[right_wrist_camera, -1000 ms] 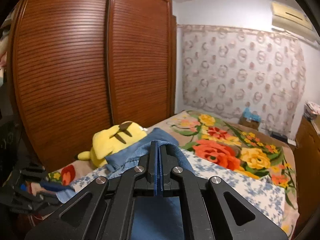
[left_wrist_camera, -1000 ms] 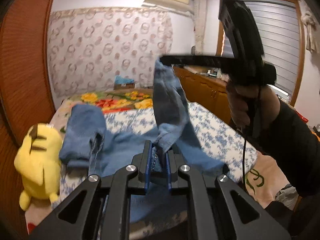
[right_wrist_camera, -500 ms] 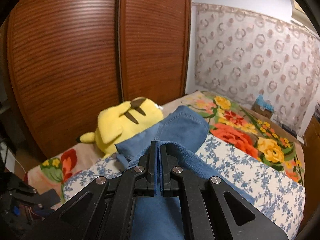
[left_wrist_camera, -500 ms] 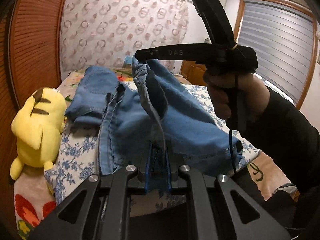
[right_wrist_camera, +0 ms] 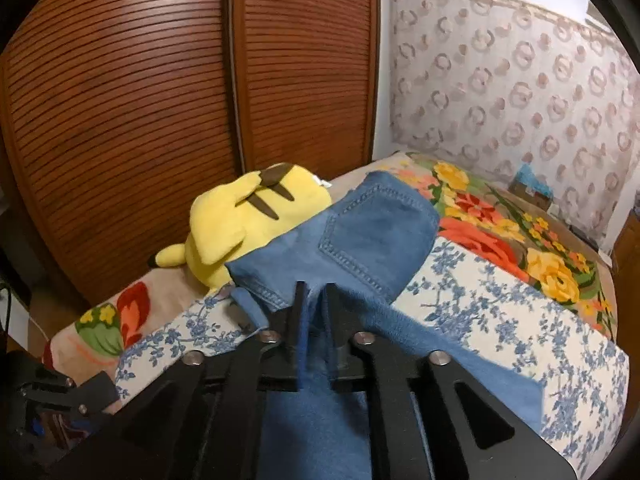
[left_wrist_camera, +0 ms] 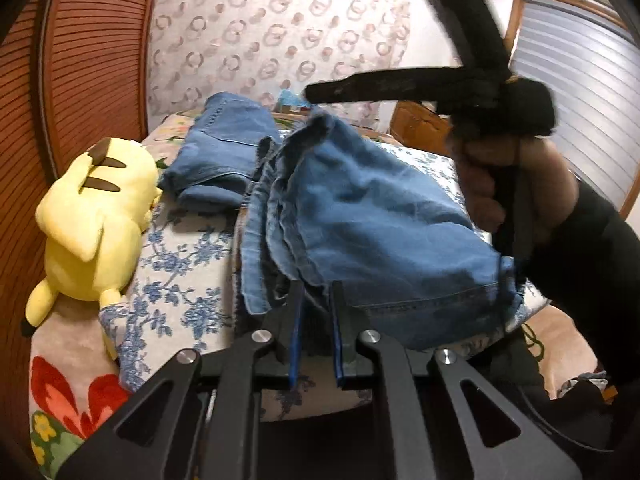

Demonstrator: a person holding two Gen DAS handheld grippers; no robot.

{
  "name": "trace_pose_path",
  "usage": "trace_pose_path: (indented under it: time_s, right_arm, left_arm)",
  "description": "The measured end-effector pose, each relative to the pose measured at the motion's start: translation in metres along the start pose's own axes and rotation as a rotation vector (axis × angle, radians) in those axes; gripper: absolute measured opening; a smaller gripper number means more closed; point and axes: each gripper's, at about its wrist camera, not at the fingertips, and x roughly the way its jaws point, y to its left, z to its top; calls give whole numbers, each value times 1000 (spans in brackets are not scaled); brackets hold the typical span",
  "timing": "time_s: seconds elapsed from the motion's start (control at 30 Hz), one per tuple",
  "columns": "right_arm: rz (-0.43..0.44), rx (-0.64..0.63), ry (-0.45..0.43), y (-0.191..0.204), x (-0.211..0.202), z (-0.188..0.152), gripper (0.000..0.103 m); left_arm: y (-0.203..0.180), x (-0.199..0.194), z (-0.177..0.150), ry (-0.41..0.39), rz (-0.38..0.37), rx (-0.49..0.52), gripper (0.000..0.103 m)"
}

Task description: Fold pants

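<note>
Blue jeans [left_wrist_camera: 372,220] lie bunched on the flowered bed, with a folded part [left_wrist_camera: 228,148] further back. My left gripper [left_wrist_camera: 316,292] sits at the near edge of the jeans with its jaws slightly parted around denim layers. My right gripper [left_wrist_camera: 316,92] hangs over the far end of the bunched cloth in the left wrist view. In the right wrist view my right gripper [right_wrist_camera: 314,294] has its jaws slightly apart with blue denim [right_wrist_camera: 316,412] still between them, and the pocket part of the jeans [right_wrist_camera: 368,236] lies just ahead.
A yellow plush toy [left_wrist_camera: 92,216] lies left of the jeans, also in the right wrist view [right_wrist_camera: 248,220]. A brown slatted wardrobe [right_wrist_camera: 160,100] stands beside the bed. A blue-flowered sheet [right_wrist_camera: 500,320] and a bright floral blanket [right_wrist_camera: 520,240] cover the bed.
Both grippers have come down, laying the lifted denim over onto the jeans. Both pairs of jaws have gone from clamped shut to slightly parted.
</note>
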Motion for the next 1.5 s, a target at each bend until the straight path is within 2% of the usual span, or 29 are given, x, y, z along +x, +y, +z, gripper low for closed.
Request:
trace_pose_path:
  time_s: [0.07, 0.13, 0.2, 0.27, 0.4, 0.53, 0.63, 0.7, 0.87, 1.17, 1.37, 1.43, 1.5]
  right_arm:
    - [-2, 4, -17, -4, -12, 2, 25]
    - [-12, 4, -36, -13, -29, 0, 33]
    - [-32, 2, -44, -22, -44, -5, 43]
    - [-58, 5, -44, -36, -60, -15, 45]
    - [-117, 40, -41, -64, -86, -42, 48]
    - [-161, 103, -12, -89, -103, -77, 48]
    - [-154, 159, 22, -103, -109, -107, 49]
    - [-129, 185, 46, -107, -111, -126, 48]
    - [-157, 209, 86, -109, -118, -160, 48]
    - [-127, 268, 102, -89, -140, -198, 48]
    - [-105, 254, 116, -67, -148, -211, 48]
    - [-94, 256, 120, -64, -147, -216, 43]
    - [-93, 251, 131, -62, -144, -220, 30]
  left_arm:
    - [2, 1, 1, 3, 3, -4, 11]
    - [3, 1, 2, 1, 4, -1, 20]
    - [2, 1, 3, -7, 4, 4, 34]
    - [2, 3, 5, -12, 3, 0, 46]
    - [0, 8, 9, -19, 9, -5, 57]
    - [-6, 13, 11, -23, 18, -2, 57]
    - [-11, 19, 11, -15, 7, -3, 57]
    - [-15, 23, 11, -12, 9, -3, 57]
    - [-26, 27, 10, -10, 14, 16, 57]
    - [-33, 31, 7, 0, 13, 24, 57]
    - [-35, 36, 3, 10, 15, 23, 57]
    - [-35, 36, 3, 10, 15, 21, 57]
    - [-35, 36, 3, 11, 17, 23, 57]
